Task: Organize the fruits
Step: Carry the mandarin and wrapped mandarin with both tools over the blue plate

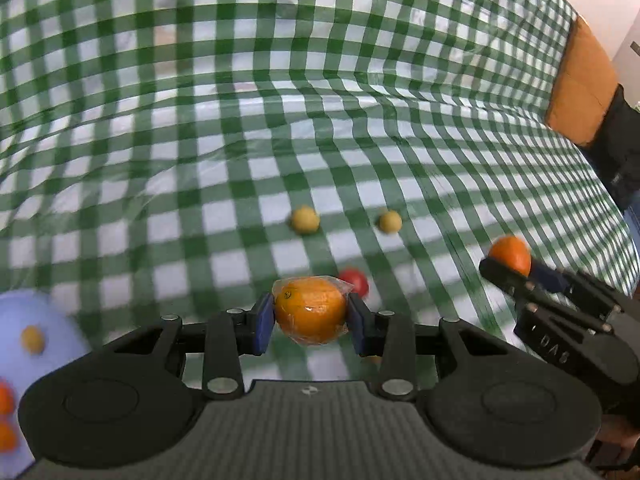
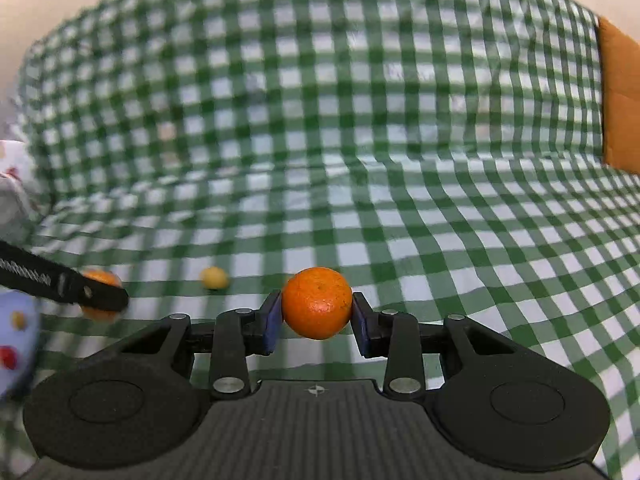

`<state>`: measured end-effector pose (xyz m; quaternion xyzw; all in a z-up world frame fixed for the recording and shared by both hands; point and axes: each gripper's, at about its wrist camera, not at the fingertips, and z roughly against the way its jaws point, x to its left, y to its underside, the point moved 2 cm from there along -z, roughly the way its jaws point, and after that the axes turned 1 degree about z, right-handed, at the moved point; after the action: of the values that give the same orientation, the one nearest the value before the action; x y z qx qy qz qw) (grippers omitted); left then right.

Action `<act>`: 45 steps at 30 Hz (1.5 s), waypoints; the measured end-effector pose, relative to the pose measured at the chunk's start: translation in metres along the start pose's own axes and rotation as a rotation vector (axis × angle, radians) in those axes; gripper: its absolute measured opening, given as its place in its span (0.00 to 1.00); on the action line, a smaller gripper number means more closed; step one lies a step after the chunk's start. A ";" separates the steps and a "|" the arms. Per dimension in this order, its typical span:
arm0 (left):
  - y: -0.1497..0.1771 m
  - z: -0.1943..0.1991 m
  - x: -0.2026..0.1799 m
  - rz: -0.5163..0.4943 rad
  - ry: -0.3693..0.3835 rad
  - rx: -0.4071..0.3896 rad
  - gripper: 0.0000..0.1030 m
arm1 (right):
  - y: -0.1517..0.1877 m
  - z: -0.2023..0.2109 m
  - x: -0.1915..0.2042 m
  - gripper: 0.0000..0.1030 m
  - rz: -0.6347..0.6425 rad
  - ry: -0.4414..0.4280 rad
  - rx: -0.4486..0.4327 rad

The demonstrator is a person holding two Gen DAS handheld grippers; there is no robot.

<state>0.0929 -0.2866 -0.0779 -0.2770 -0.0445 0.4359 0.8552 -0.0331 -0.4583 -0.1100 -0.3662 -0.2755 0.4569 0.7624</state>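
My left gripper (image 1: 311, 322) is shut on a plastic-wrapped orange (image 1: 310, 307) held above the green checked cloth. My right gripper (image 2: 317, 314) is shut on a bare orange (image 2: 317, 302); it also shows at the right of the left wrist view (image 1: 510, 256). Two small yellow fruits (image 1: 305, 219) (image 1: 390, 221) and a small red fruit (image 1: 355, 281) lie on the cloth ahead of the left gripper. A pale blue plate (image 1: 48, 320) at the lower left holds a yellow fruit (image 1: 33, 339) and orange ones (image 1: 5, 400). The plate also shows in the right wrist view (image 2: 16, 344).
The green and white checked cloth (image 1: 280, 120) covers the table and rises at the back. An orange-brown cushion (image 1: 580, 80) sits at the far right. A yellow fruit (image 2: 215, 277) lies left of the right gripper. The left gripper's finger (image 2: 60, 284) crosses the left side.
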 end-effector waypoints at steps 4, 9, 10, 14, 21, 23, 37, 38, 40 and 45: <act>0.029 0.053 0.009 -0.014 -0.021 -0.008 0.41 | 0.002 0.058 0.036 0.37 0.023 -0.041 -0.034; 0.057 0.113 0.023 -0.013 0.001 -0.059 0.41 | 0.004 0.126 0.075 0.37 0.015 -0.102 -0.047; 0.063 0.127 0.026 -0.007 0.005 -0.076 0.41 | 0.005 0.139 0.085 0.37 0.020 -0.116 -0.046; 0.080 0.162 0.037 0.024 0.034 -0.107 0.41 | 0.011 0.183 0.118 0.37 0.075 -0.165 -0.050; 0.106 0.204 0.064 0.060 0.009 -0.111 0.41 | 0.023 0.244 0.179 0.37 0.092 -0.232 -0.058; 0.112 0.214 0.072 0.074 -0.005 -0.117 0.41 | 0.029 0.256 0.192 0.37 0.085 -0.256 -0.044; 0.132 0.264 0.108 0.166 -0.026 -0.169 0.41 | 0.039 0.294 0.212 0.37 0.110 -0.241 -0.058; 0.134 0.266 0.108 0.166 -0.026 -0.172 0.41 | 0.040 0.295 0.212 0.37 0.110 -0.239 -0.062; 0.136 0.269 0.108 0.165 -0.026 -0.174 0.41 | 0.041 0.297 0.213 0.37 0.111 -0.235 -0.068; 0.142 0.272 0.111 0.164 -0.031 -0.176 0.41 | 0.046 0.299 0.218 0.37 0.116 -0.243 -0.069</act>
<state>-0.0277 -0.0162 0.0602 -0.3468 -0.0730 0.5031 0.7882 -0.1870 -0.1564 0.0448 -0.3493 -0.3597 0.5314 0.6828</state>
